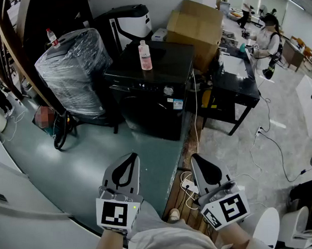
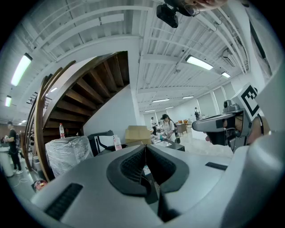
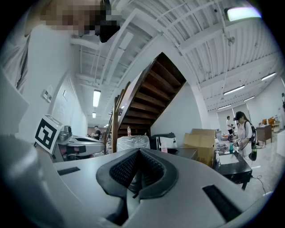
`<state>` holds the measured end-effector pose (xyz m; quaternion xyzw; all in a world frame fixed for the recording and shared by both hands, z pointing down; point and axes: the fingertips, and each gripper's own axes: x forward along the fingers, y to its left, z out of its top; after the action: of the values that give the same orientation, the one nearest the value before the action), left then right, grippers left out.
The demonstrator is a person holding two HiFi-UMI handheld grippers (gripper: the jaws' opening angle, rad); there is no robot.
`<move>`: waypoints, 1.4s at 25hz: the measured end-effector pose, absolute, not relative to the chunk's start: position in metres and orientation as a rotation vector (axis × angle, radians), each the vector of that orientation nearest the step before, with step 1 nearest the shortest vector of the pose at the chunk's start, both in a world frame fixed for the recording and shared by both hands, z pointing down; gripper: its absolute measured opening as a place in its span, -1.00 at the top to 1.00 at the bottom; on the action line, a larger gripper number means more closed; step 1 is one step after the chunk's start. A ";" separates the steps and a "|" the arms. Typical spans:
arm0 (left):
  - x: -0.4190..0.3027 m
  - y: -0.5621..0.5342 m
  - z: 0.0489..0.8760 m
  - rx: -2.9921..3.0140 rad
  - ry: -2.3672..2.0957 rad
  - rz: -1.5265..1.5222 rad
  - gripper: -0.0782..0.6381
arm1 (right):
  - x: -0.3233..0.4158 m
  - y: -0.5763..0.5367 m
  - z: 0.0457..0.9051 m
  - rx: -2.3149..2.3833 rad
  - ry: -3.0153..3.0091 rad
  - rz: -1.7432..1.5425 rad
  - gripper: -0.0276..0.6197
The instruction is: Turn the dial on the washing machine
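A: While both are carried low and close to the body, why do the left hand-held gripper point(image 1: 131, 159) and the right hand-held gripper point(image 1: 199, 160) sit side by side like that?

B: I read it as a ready carry. Both are level and point forward, and there is nothing to grasp at this range. In each one's own view the ridged pads meet along a seam, so both are fully closed and empty.

A: And the washing machine point(image 1: 154, 103)?

B: It is well ahead of both tips, across a stretch of bare green floor point(image 1: 89, 157). Neither hand-held gripper is anywhere near touching it.

A: Where is the dial point(image 1: 168, 90)?

B: It is far ahead of the gap between the two tips, a little towards the right one. That makes the right hand-held gripper the likelier one to reach for it, I'd judge, though its jaws would have to open first.

A: How does the dial look?

B: It is a small round silvery knob on the dark control strip along the top of the front face. The machine itself is black and boxy with a glossy lid. A clear bottle point(image 1: 145, 55) with pink contents stands upright on that lid, beyond the dial. A small label sits just below the knob. Any pointer mark on the knob is too small to make out.

A: Is anything in the way?

B: Not ahead of the tips. The cardboard box point(image 1: 195, 29) lies beyond the machine.
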<state>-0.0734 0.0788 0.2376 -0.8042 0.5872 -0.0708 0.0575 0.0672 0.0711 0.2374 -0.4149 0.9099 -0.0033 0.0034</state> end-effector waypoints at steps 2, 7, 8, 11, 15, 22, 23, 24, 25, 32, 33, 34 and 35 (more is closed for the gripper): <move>-0.068 0.082 0.238 -2.441 1.793 -0.213 0.73 | 0.075 0.073 0.236 -1.302 2.854 -0.007 0.83; -0.064 0.088 0.250 -2.417 1.764 -0.279 0.73 | 0.085 0.075 0.236 -1.274 2.831 -0.017 0.83; -0.066 0.089 0.254 -2.407 1.755 -0.299 0.73 | 0.084 0.076 0.236 -1.268 2.828 -0.017 0.83; -0.068 0.089 0.257 -2.401 1.759 -0.313 0.73 | 0.082 0.074 0.238 -1.262 2.826 -0.020 0.83; -0.061 0.084 0.257 -2.443 1.771 -0.293 0.73 | 0.084 0.067 0.243 -1.270 2.824 -0.049 0.83; -0.063 0.054 0.264 -2.445 1.737 -0.307 0.73 | 0.086 0.038 0.255 -1.332 2.836 -0.069 0.83; -0.064 0.048 0.267 -2.452 1.734 -0.309 0.73 | 0.085 0.032 0.258 -1.340 2.842 -0.074 0.83; -0.065 0.042 0.269 -2.459 1.732 -0.310 0.73 | 0.083 0.026 0.261 -1.345 2.849 -0.080 0.83; -0.067 0.035 0.271 -2.465 1.730 -0.314 0.73 | 0.080 0.019 0.264 -1.348 2.855 -0.086 0.83; -0.081 -0.026 0.299 -2.525 1.735 -0.335 0.73 | 0.064 -0.048 0.293 -1.400 2.870 -0.128 0.83; -0.084 -0.037 0.303 -2.534 1.730 -0.336 0.73 | 0.061 -0.059 0.298 -1.408 2.869 -0.136 0.83; -0.087 -0.048 0.306 -2.541 1.724 -0.335 0.73 | 0.057 -0.071 0.301 -1.417 2.868 -0.141 0.83; -0.090 -0.060 0.309 -2.548 1.717 -0.334 0.73 | 0.053 -0.083 0.305 -1.426 2.865 -0.143 0.83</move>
<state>-0.0903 -0.0596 0.3094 -0.8242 0.5553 -0.1081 0.0257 0.0530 -0.0828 0.3048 -0.4449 0.8940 -0.0445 -0.0310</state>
